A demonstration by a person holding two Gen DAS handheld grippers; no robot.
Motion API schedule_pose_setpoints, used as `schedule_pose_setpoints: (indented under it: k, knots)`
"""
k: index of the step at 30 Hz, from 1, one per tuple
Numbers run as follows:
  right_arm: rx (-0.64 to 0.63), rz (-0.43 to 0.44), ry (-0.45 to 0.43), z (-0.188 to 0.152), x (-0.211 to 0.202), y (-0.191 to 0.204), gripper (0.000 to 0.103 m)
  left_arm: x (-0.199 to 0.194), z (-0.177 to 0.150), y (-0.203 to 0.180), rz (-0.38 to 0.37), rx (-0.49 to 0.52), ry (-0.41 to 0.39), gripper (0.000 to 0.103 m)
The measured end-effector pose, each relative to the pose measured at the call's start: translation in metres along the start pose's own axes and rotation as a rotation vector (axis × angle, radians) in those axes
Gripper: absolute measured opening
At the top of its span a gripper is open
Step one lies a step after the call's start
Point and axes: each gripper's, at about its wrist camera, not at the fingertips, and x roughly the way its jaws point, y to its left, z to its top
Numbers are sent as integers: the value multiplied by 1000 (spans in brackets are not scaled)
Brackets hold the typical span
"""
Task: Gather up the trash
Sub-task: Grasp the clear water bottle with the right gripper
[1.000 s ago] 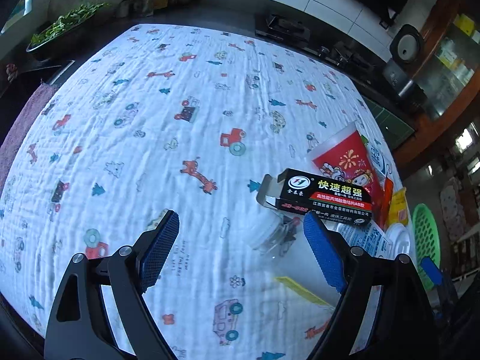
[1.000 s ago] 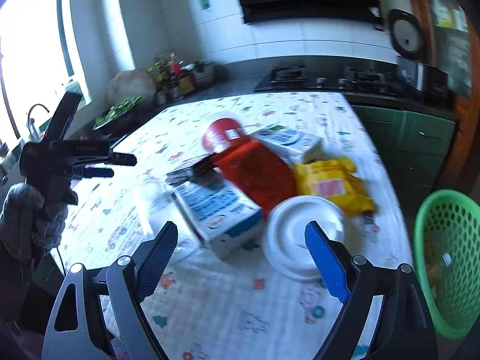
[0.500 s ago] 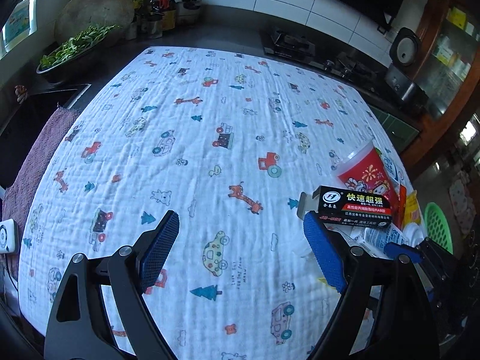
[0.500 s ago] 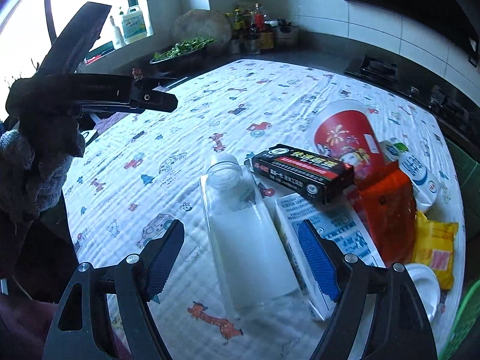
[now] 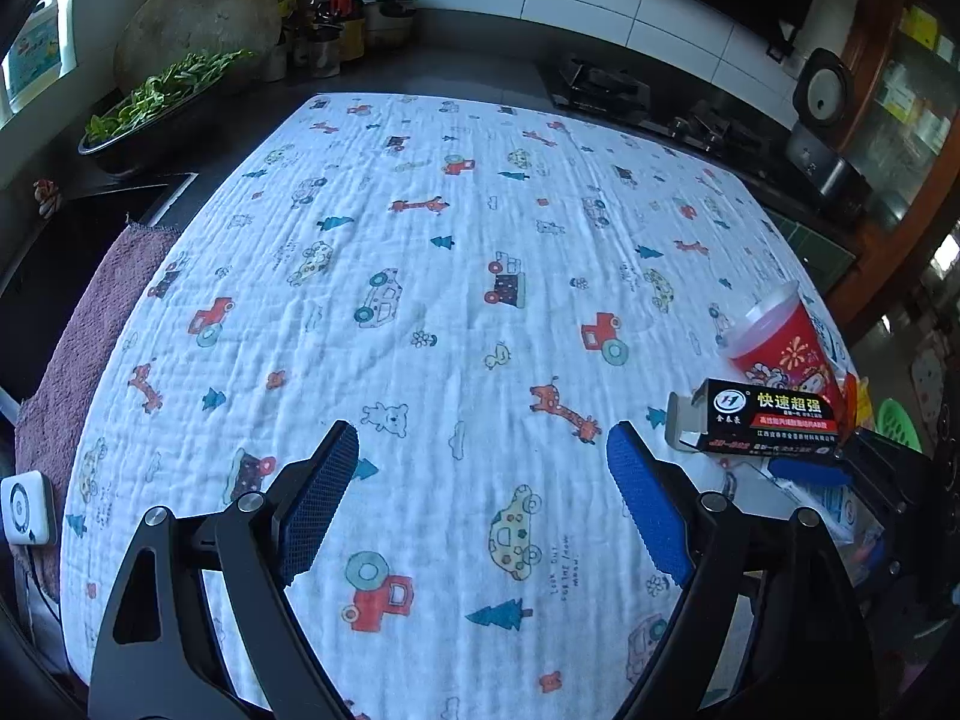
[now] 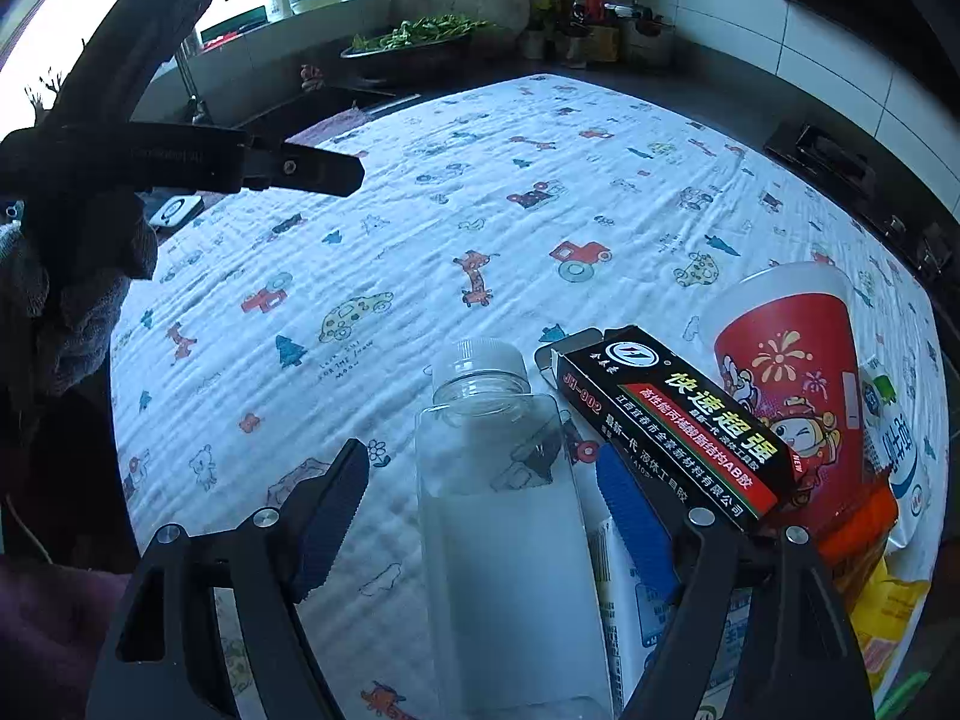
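Note:
A clear plastic bottle (image 6: 498,504) with a white cap lies on the patterned cloth, between the open fingers of my right gripper (image 6: 480,480). Right of it lie a black glue box (image 6: 666,426), a red paper cup (image 6: 792,384), a white-blue carton (image 6: 624,588), an orange wrapper (image 6: 858,534) and a yellow packet (image 6: 882,618). My left gripper (image 5: 480,480) is open and empty above bare cloth; the black box (image 5: 774,420) and red cup (image 5: 786,348) are at its right. The left gripper also shows in the right wrist view (image 6: 300,168).
A green basket (image 5: 897,420) stands off the table's right edge. A purple towel (image 5: 84,336) and a small white device (image 5: 24,507) lie at the left edge. A dish of greens (image 5: 162,96), bottles and a stove (image 5: 606,84) are on the counter behind.
My left gripper has pulled back and left, away from the trash pile. My right gripper has swung from the lid and basket side to the bottle, which now lies between its fingers.

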Motion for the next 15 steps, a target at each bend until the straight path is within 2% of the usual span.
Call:
schedule_pose_setpoints:
  k: [6,15]
  knots:
    - [-44,-9,65,3,16,6,75,6,-1,8,-5,3,9,84]
    - [-27,0,134,8,30,-2,64,12,0,6,-12,43,11,84]
